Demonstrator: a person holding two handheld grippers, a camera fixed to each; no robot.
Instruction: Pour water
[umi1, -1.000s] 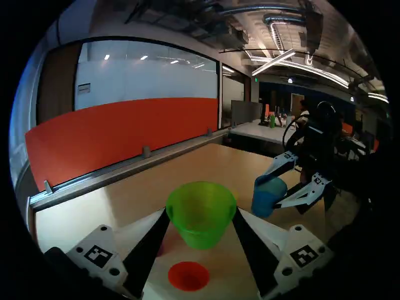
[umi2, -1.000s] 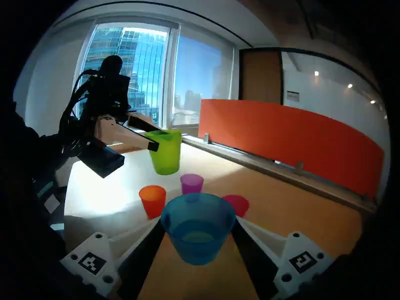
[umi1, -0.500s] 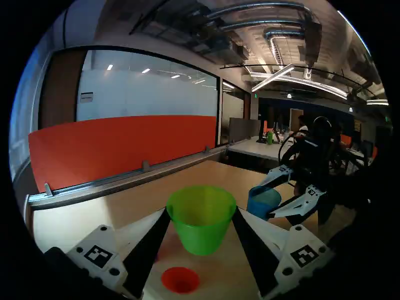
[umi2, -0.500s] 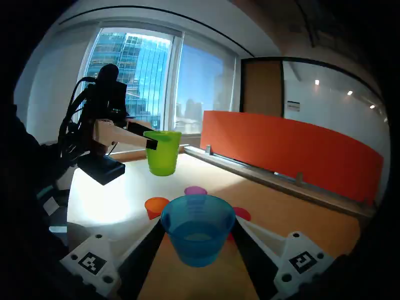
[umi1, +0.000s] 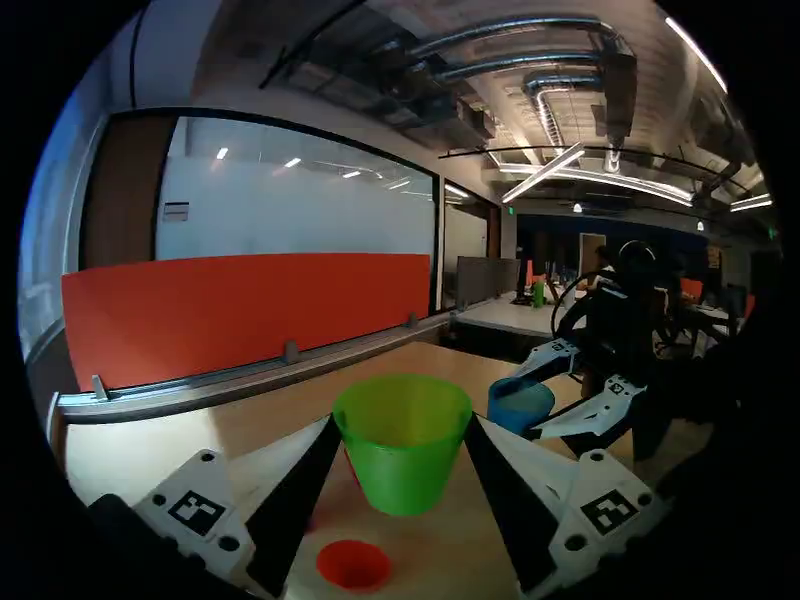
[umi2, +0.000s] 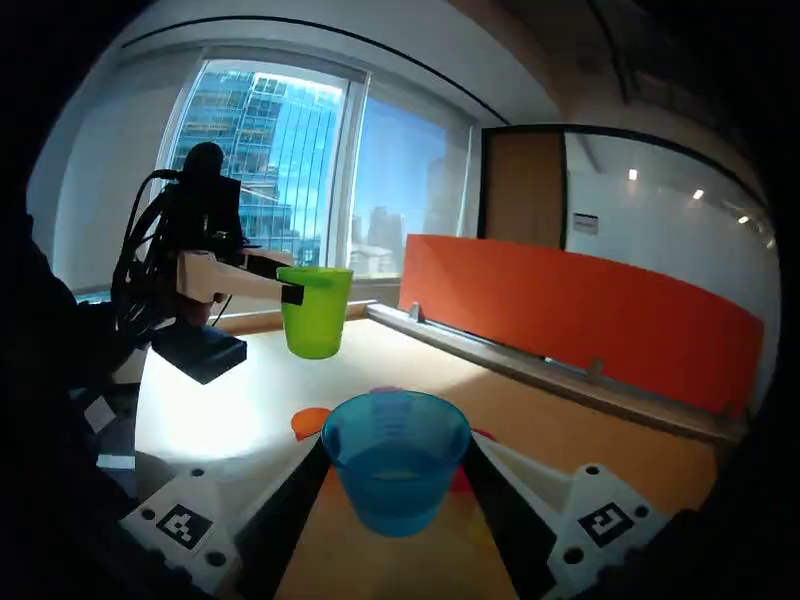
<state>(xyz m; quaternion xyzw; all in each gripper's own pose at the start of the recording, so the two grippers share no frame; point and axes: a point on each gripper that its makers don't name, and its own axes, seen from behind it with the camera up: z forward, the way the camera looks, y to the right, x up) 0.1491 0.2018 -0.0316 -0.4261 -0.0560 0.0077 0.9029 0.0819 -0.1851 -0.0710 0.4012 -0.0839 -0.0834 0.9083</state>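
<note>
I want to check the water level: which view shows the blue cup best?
The right gripper view: the blue cup is close, held by the right gripper, water visible inside. The left gripper view shows it small and farther off.

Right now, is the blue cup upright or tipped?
Upright: the blue cup shows a level rim, and the water lies flat, low inside it.
</note>
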